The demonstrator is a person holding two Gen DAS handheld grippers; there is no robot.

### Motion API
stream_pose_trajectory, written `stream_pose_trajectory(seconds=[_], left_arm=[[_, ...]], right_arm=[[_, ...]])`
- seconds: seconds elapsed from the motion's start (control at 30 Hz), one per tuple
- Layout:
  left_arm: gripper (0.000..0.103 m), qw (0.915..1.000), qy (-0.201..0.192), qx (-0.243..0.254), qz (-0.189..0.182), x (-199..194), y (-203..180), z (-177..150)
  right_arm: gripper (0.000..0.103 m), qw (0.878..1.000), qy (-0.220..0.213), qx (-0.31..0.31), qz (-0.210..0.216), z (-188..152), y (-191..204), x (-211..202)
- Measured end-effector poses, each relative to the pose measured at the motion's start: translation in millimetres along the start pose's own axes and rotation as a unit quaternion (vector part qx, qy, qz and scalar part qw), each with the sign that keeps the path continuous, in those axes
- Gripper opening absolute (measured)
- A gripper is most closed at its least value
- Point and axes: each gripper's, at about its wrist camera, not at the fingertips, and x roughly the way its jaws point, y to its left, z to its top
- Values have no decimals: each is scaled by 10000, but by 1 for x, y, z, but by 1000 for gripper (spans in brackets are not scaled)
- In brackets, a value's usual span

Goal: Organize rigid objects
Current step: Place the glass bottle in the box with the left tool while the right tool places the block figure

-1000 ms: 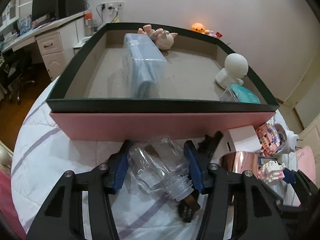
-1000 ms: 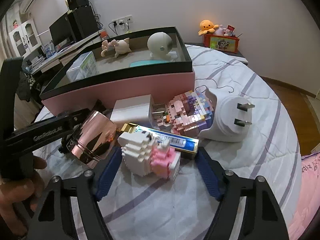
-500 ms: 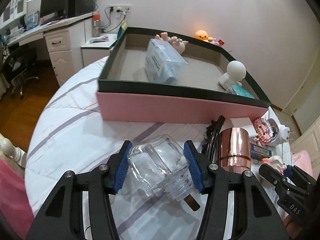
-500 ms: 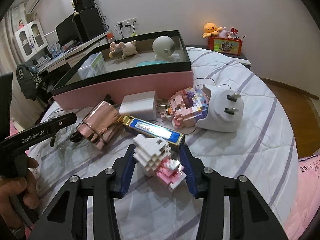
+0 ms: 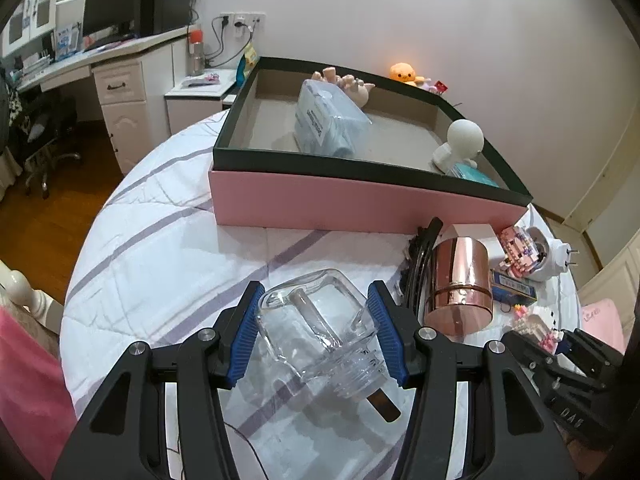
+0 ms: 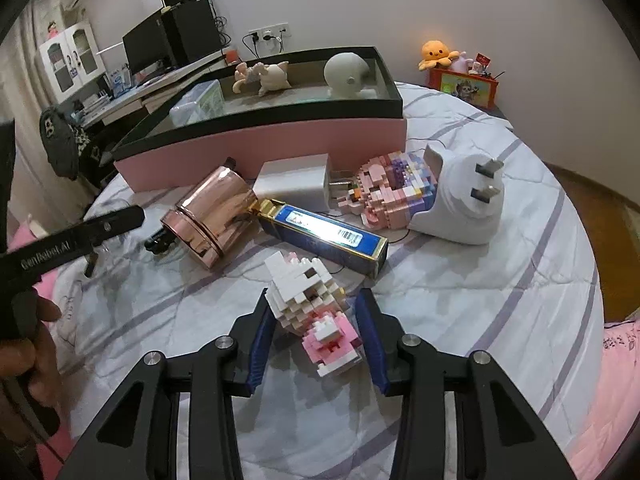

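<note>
Jaws of the left gripper (image 5: 316,334) stand part-way apart, their blue pads pressed to both sides of a clear glass bottle (image 5: 320,336). The bottle lies tilted between them, its threaded neck pointing back toward the camera, above a white bed cover with grey-violet stripes (image 5: 168,264).

The right gripper (image 6: 310,338) has its jaws drawn in tight on a small white and pink block figure (image 6: 312,300). The figure's white upper part juts forward beyond the pads; its pink base sits between them, over the bed cover.

Ahead of both grippers on the bed lies a wide, shallow box with pink sides and a dark green rim (image 5: 360,204). Inside it are a clear plastic case (image 5: 330,126), a pale pink toy animal (image 5: 348,84), a white round-headed figure (image 5: 460,144) and a teal item (image 5: 474,172) just beside that figure.

Between the box and the right gripper, several things lie close together on the bed cover: a rose-gold metal cup (image 6: 212,216) on its side, a long blue and gold carton (image 6: 328,236) touching it, a white cube charger (image 6: 296,184), a pink and purple block model (image 6: 384,192), and a white plug adapter (image 6: 460,204) with its prongs up. The block model rests against the adapter.

A person's hand (image 6: 28,364) grips the left gripper's handle at the left edge of the right wrist view. A desk with a monitor (image 5: 108,20) stands against the far wall.
</note>
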Motion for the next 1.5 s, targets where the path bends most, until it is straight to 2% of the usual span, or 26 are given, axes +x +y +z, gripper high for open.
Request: stream_pose_trajectory(seconds=[0.43, 0.6, 0.8, 0.93, 1.1, 1.37, 1.5], left_arm=[[54, 9994, -329, 42, -59, -29, 0, 14], [54, 9979, -621, 136, -75, -40, -2, 42], [54, 9940, -1051, 262, -118, -46, -8, 97], [54, 9931, -1124, 285, -160, -30, -13, 132], [54, 9941, -995, 359, -231, 6, -25, 164], [54, 9967, -614, 441, -311, 62, -38, 178], [56, 9978, -447, 463, -159, 78, -40, 179]], right_arm=[[38, 9982, -409, 32, 429, 24, -1, -35], [38, 9960, -733, -155, 496, 62, -1, -46], [38, 9923, -1071, -391, 477, 120, 1, -43], [38, 9919, -1059, -442, 539, 156, 4, -22], [38, 9939, -856, -493, 482, 183, 8, 16], [38, 9971, -496, -460, 356, 195, 1, 66], [39, 9976, -338, -533, 272, 197, 2, 79]])
